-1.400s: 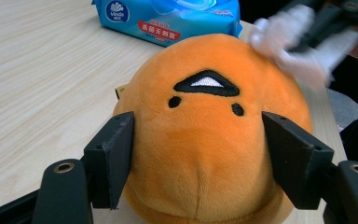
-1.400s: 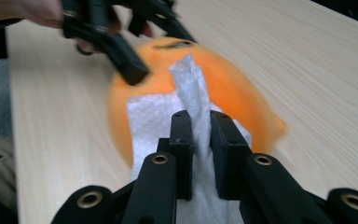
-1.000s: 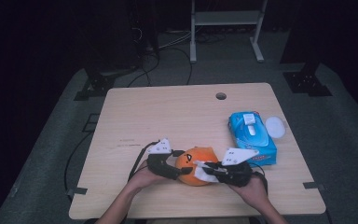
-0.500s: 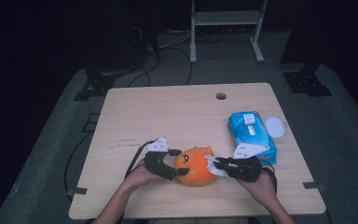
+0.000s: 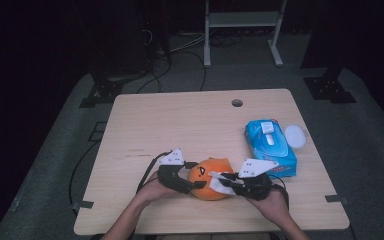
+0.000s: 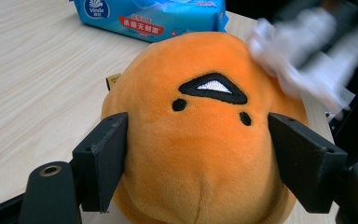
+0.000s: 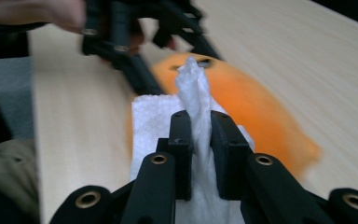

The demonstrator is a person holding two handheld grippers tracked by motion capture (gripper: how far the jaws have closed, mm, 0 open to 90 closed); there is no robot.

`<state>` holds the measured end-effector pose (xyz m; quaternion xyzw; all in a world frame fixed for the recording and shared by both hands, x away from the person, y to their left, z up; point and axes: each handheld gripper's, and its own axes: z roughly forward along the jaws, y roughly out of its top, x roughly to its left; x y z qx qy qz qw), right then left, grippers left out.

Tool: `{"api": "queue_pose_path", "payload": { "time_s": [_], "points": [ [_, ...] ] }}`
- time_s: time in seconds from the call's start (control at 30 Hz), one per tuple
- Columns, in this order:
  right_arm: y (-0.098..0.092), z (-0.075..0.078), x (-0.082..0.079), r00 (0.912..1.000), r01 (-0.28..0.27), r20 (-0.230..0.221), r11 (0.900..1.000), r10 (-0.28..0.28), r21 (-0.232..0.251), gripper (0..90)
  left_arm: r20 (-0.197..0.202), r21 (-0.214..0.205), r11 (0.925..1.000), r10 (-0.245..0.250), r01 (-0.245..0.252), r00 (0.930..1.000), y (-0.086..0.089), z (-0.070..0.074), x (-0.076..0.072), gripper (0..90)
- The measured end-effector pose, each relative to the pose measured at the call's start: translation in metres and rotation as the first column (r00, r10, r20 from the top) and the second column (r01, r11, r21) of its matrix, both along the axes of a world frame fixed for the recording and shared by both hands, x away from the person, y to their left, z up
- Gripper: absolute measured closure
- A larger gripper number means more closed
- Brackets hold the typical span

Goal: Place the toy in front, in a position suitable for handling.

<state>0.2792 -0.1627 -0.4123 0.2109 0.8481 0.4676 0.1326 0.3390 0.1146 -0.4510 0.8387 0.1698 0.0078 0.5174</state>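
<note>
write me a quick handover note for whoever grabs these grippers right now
Left gripper: jaws around the orange plush, just closing in from a wider opening, pads at its sides.
Right gripper: shut on a white wipe, which lies against the plush.
Plush sits on the table near its front edge; blue wipes pack to its right.
Done: wipe out, plush steadied.
Left: probably wiping the plush all over.

Orange plush toy (image 5: 207, 179) on table's near edge, white wipe (image 5: 221, 184) touching it.
</note>
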Motion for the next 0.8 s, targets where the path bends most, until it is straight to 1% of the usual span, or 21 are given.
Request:
{"api": "queue_pose_path", "payload": {
  "time_s": [0.03, 0.1, 0.2, 0.23, 0.3, 0.37, 0.43, 0.47, 0.5, 0.57, 0.63, 0.7, 0.77, 0.8],
  "points": [
    [-0.005, 0.000, 0.003, 0.9998, 0.020, 0.000, 0.9998, -0.020, 0.001, 78.2, -0.003, 0.000, 1.0000, -0.001, 0.001, 1.0000, 0.001, 0.000, 0.001, 23.2],
    [-0.016, -0.002, 0.011, 0.9979, 0.063, -0.016, 0.9980, -0.063, 0.006, 78.2, -0.007, -0.008, 1.0000, 0.000, 0.000, 1.0000, 0.002, -0.001, 0.002, 23.2],
    [-0.025, -0.006, 0.015, 0.9954, 0.091, -0.031, 0.9958, -0.091, 0.000, 78.2, -0.008, -0.010, 0.9999, -0.004, 0.004, 1.0000, 0.002, -0.002, 0.003, 23.1],
    [-0.025, -0.006, 0.015, 0.9956, 0.087, -0.033, 0.9962, -0.087, -0.001, 78.2, -0.013, -0.003, 1.0000, -0.005, 0.005, 0.9999, 0.002, 0.000, 0.003, 22.9],
    [-0.022, -0.007, 0.012, 0.9965, 0.079, -0.026, 0.9968, -0.079, -0.013, 78.2, -0.027, 0.005, 0.9999, -0.008, 0.009, 0.9996, 0.000, 0.004, 0.002, 17.9],
    [-0.019, -0.007, 0.009, 0.9973, 0.069, -0.024, 0.9976, -0.069, -0.013, 78.2, -0.043, 0.006, 0.9999, -0.008, 0.008, 0.9990, -0.002, 0.010, 0.000, 12.4],
    [-0.014, -0.006, 0.003, 0.9985, 0.047, -0.029, 0.9989, -0.047, -0.007, 78.1, -0.043, 0.014, 0.9999, -0.006, 0.006, 0.9991, -0.004, 0.011, -0.002, 10.9],
    [-0.011, -0.005, 0.000, 0.9992, 0.027, -0.030, 0.9996, -0.027, 0.001, 78.0, -0.038, 0.021, 0.9997, -0.010, 0.011, 0.9992, -0.005, 0.010, -0.002, 10.6],
    [-0.008, -0.005, -0.003, 0.9995, 0.007, -0.029, 1.0000, -0.006, 0.007, 77.7, -0.036, 0.026, 0.9995, -0.018, 0.019, 0.9992, -0.004, 0.009, -0.002, 10.5],
    [0.000, -0.004, -0.009, 0.9994, -0.030, -0.018, 0.9995, 0.030, 0.000, 77.7, -0.018, 0.037, 0.9986, -0.036, 0.037, 0.9992, -0.002, 0.008, -0.003, 12.4],
    [0.003, -0.003, -0.011, 0.9988, -0.049, -0.008, 0.9988, 0.049, -0.005, 77.7, -0.001, 0.049, 0.9978, -0.044, 0.044, 0.9990, -0.001, 0.008, -0.004, 15.9],
    [0.003, -0.002, -0.010, 0.9988, -0.048, -0.008, 0.9988, 0.048, -0.005, 77.8, 0.015, 0.054, 0.9973, -0.052, 0.051, 0.9985, 0.001, 0.006, -0.004, 19.9],
    [-0.001, -0.002, -0.006, 0.9994, -0.031, -0.014, 0.9995, 0.031, 0.005, 77.9, 0.011, 0.046, 0.9976, -0.052, 0.052, 0.9986, 0.003, 0.004, -0.003, 22.0],
    [-0.004, -0.002, -0.004, 0.9997, -0.019, -0.018, 0.9997, 0.019, 0.014, 77.9, 0.013, 0.048, 0.9973, -0.057, 0.056, 0.9983, 0.003, 0.004, -0.002, 22.6]
  ]
}}
